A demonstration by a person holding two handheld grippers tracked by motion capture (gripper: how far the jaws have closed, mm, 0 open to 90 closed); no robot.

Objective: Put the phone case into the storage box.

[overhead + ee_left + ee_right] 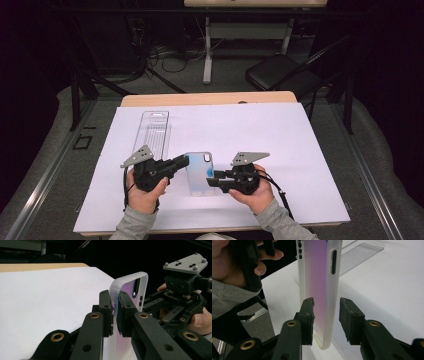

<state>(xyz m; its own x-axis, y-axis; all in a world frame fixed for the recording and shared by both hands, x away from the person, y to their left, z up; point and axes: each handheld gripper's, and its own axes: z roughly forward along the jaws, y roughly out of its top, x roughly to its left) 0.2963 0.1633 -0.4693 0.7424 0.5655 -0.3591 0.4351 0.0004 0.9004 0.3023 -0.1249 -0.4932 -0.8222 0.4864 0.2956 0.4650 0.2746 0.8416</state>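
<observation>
Your left hand-held gripper (114,312) is clamped on the edge of the phone case (201,172) — its pads press the frosted rim from both sides. The case sits between your two hands, above the white sheet (280,135) on the table (200,98). Your right hand-held gripper (326,316) has its jaws apart around the case's other edge — a gap shows at the right pad, so it is not gripping. A clear plastic package (152,132) lies on the sheet behind your left hand.
</observation>
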